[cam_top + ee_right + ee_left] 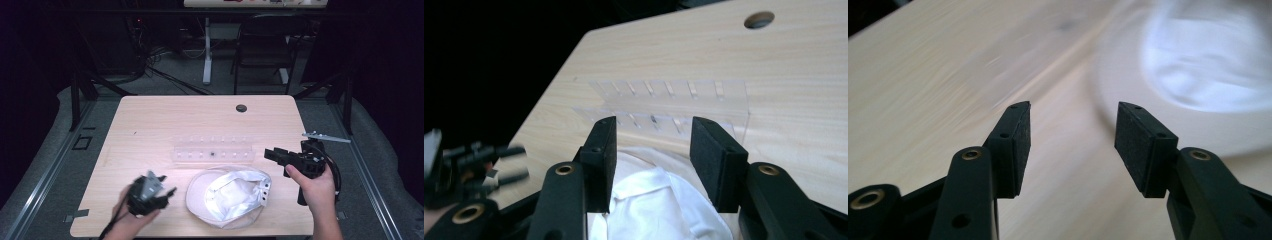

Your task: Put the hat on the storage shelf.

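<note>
At the lower middle of the high view the cap (227, 196) lies upside down on the table (150, 125), just below the clear rack (213, 149), lining up so you can reach inside it. Your left gripper (161, 189) and right gripper (274, 153) flank it, jaws wide and empty, likely poised to take its rim. The pale wood is bare beyond; the room behind is dark, with a chair (262, 40)

Cap (229, 196) before rack (213, 149) on table (150, 120)
</note>
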Action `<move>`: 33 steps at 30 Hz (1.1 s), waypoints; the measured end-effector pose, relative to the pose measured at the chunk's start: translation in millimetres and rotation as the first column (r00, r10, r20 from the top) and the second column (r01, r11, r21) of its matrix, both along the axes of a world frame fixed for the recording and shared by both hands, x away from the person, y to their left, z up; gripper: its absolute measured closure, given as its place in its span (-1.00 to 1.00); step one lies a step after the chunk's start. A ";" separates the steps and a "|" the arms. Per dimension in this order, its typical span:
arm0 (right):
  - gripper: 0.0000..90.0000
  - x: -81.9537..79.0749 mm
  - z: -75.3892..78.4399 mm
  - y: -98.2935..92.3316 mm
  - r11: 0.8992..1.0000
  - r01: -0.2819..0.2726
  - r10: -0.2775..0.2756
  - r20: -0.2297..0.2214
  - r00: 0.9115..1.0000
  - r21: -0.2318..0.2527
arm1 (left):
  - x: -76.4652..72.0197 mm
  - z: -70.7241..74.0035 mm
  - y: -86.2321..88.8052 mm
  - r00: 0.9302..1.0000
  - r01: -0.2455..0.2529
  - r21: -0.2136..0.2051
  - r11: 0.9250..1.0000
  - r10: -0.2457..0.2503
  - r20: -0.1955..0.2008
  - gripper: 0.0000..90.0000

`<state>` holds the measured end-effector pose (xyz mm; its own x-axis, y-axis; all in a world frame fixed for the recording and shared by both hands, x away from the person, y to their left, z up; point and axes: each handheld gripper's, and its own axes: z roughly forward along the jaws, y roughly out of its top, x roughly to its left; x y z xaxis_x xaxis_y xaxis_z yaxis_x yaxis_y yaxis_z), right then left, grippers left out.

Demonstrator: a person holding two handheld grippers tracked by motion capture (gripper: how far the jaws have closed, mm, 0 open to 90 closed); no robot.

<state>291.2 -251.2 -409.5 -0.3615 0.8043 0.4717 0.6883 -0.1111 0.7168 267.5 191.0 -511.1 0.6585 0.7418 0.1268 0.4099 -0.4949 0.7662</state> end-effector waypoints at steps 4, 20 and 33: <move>0.20 -0.1 -4.5 -0.4 1.000 0.004 -0.004 -0.027 1.000 -0.004 | 17.2 -13.8 41.6 0.991 -0.133 -0.138 0.982 0.129 -0.033 0.11; 0.19 3.8 -30.2 -4.7 1.000 0.016 -0.016 -0.114 0.993 0.000 | 26.2 -31.3 61.0 0.972 -0.234 -0.264 0.936 0.220 -0.081 0.12; 0.11 17.7 -54.6 -10.4 0.998 -0.008 -0.008 -0.242 0.970 -0.065 | 21.3 -35.3 48.3 0.984 -0.179 -0.221 0.959 0.170 -0.062 0.10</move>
<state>309.0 -261.6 -464.1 -0.2434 0.8360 0.4917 0.8421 -0.0694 0.5349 288.8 239.3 -546.3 0.5176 0.8518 -0.0813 0.5090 -0.2301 0.8294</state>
